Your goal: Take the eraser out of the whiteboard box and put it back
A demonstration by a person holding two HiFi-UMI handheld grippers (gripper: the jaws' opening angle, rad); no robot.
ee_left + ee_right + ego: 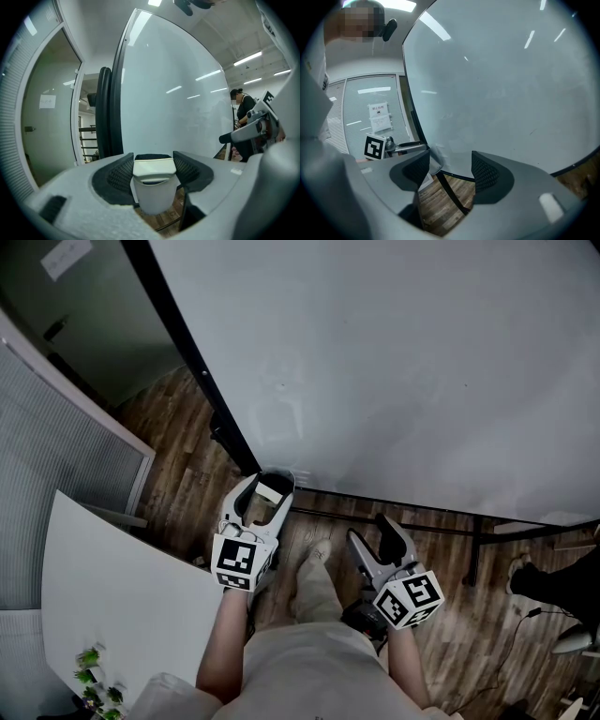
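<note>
Your left gripper (267,483) grips the eraser (153,168) dead ahead, apparently seated upright in the whiteboard box (154,201); your right gripper (446,169), wide and empty, stands farther off.

Dark wood-plank floor (187,474), large whiteboard (394,362), white table (112,587), ribbed blinds (66,474), ceiling strip lights (247,58)

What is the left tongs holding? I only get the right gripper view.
Observer: A white eraser, pinched between the pads of the left tongs, per the left gripper view.
Operator: Where is it against the board?
Observer: Head view puts it near the lower left corner of the whiteboard, above the wood floor.
Operator: Anyone nearby?
Observer: Left gripper view shows a person standing past the board's right edge.
</note>
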